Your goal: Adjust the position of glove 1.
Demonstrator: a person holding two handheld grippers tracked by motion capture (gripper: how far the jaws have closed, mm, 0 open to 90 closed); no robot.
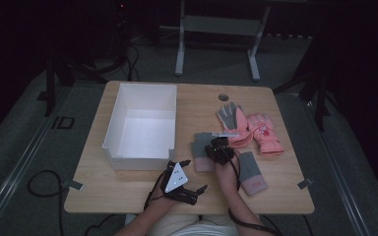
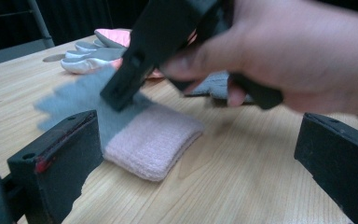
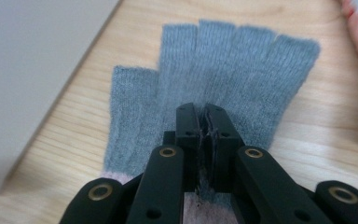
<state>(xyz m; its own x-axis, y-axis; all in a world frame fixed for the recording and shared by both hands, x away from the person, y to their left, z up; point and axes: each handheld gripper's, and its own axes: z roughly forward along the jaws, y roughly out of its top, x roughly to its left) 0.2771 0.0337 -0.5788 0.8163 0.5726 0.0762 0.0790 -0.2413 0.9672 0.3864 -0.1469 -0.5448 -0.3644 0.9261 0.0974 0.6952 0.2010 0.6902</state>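
Four gloves lie on the bench (image 1: 128, 191): two grey knit gloves with pink cuffs and two pink gloves. There is one white box (image 1: 142, 125), and it sits at the left side of the bench. One grey glove (image 3: 214, 93) lies flat just right of the box, with its short fingers pointing away from the person and its pink cuff toward them. The other grey glove (image 1: 251, 172) lies a little to its right. The two pink gloves (image 1: 251, 130) lie side by side farther back on the right. The right tongs (image 3: 204, 135) are pressed together and pinch a fold of the first grey glove near its middle. The right hand (image 1: 225, 169) reaches forward over that glove with the tongs pointing down at it. The left tongs (image 1: 194, 177) are spread wide and hold nothing. The left hand rests low near the front edge of the bench, and its tongs point to the right at the pink cuff (image 2: 154, 142).
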